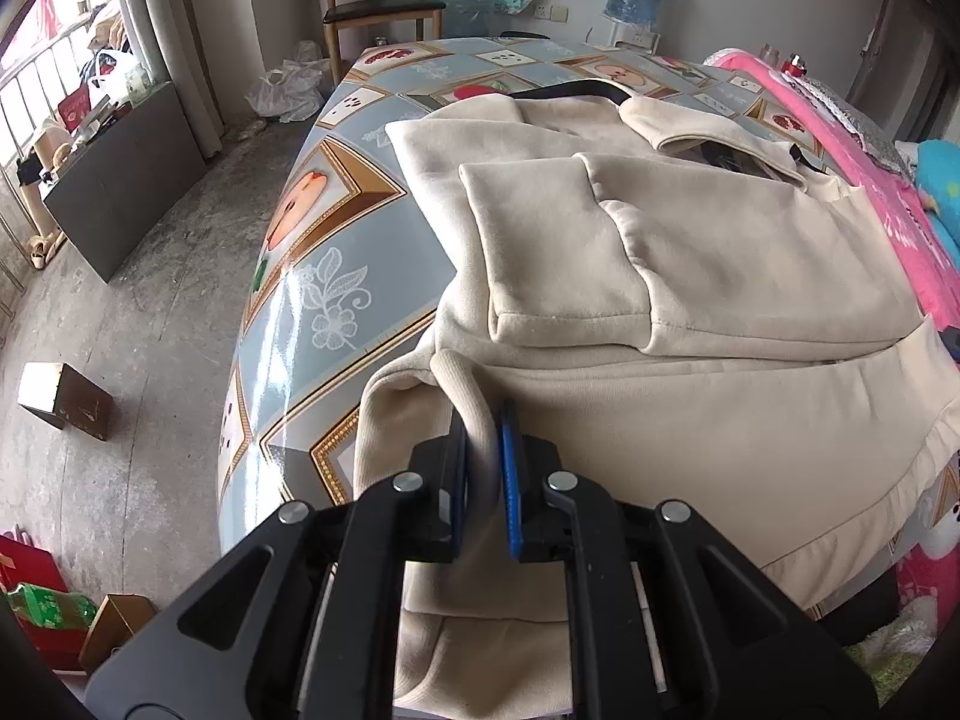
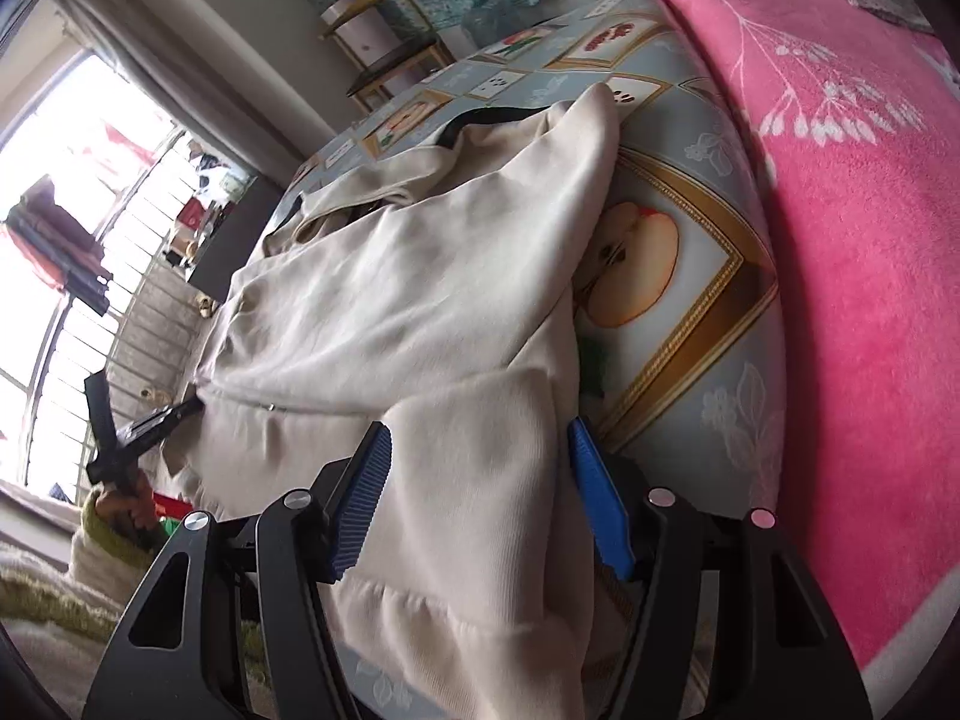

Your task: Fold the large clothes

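Cream hoodie lies partly folded on patterned table | left gripper pinches its ribbed hem | right gripper spread, jaws straddling hoodie's near edge | pink blanket alongside

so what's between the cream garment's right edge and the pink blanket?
Right wrist view: only bare glossy tablecloth printed with gold-framed fruit lies between the cream fleece garment and the pink floral blanket. Nothing else rests on that strip.

The garment lies on the table, blanket beside it.
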Motion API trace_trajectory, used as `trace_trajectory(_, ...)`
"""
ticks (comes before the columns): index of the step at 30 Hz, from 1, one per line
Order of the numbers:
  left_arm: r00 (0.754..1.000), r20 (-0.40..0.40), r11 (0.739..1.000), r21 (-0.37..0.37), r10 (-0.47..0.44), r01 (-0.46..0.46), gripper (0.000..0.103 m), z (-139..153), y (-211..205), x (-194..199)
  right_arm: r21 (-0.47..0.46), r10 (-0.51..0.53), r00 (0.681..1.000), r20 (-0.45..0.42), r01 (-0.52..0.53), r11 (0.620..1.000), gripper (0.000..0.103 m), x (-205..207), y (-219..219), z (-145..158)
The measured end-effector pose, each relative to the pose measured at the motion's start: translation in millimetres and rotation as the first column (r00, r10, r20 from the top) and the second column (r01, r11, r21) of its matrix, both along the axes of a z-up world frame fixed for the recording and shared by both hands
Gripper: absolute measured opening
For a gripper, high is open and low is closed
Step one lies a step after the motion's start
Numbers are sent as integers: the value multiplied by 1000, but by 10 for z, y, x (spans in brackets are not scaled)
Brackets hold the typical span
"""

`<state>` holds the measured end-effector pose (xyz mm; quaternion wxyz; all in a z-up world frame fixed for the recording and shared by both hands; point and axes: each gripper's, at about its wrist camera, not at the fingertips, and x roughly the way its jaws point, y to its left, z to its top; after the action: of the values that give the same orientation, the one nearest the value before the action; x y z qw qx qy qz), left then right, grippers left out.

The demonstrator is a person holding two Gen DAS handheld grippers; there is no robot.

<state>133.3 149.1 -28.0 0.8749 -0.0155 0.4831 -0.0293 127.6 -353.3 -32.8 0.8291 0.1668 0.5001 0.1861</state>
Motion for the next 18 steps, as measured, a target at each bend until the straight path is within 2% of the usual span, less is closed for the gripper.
trace_trajectory(9,1000,-5,1000,17,5,-5,11,7,-25,10,43,123,992,15,-123,991,60,-176,17,107)
trace_trajectory(12,1000,-3,1000,14,7,-7,11,3,-18,11,47,112,994,13,-112,993,60,-94,-10,56)
trace_trajectory(18,1000,1,1000,5,2,-2,11,-3,1,3,174,65,998,-19,-61,983,60,197,-161,-179)
